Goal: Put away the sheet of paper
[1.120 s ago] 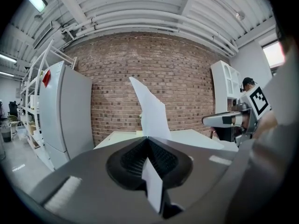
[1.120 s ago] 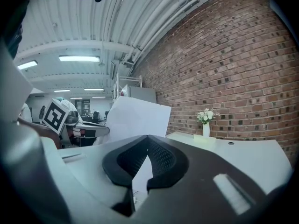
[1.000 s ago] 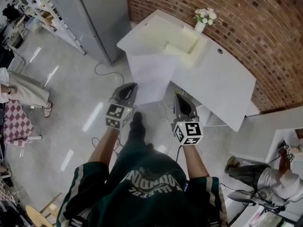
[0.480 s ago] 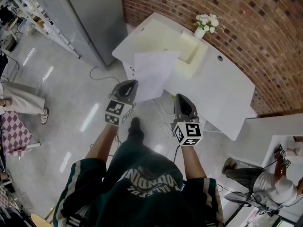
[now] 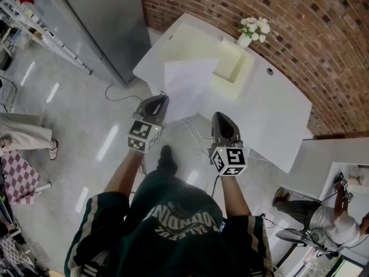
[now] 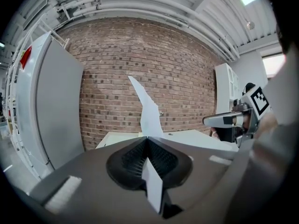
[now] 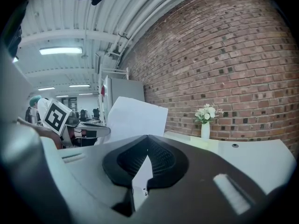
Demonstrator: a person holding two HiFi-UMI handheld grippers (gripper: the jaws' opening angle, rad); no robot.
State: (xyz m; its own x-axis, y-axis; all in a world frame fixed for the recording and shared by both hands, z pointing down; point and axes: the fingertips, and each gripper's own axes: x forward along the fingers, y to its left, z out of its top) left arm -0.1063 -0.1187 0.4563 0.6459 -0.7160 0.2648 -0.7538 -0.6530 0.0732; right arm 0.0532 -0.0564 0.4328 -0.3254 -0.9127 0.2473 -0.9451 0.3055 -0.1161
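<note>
The white sheet of paper stands up from my left gripper, whose jaws are shut on its lower left corner. It hangs over the near edge of the white counter. In the left gripper view the sheet rises edge-on from the closed tips. My right gripper is beside the sheet's lower right edge, apart from it, with its jaws together at the tips and nothing between them. From the right gripper view the paper is up on the left.
On the counter lie a cream box-like tray and a flat cream panel. A vase of white flowers stands against the brick wall. A grey cabinet stands at left, cables lie on the floor, and people stand at far left and lower right.
The counter has come closer and both grippers sit higher against it. The sheet, earlier over the floor before the counter, now overlaps the counter top. Both jaws stay as they were.
</note>
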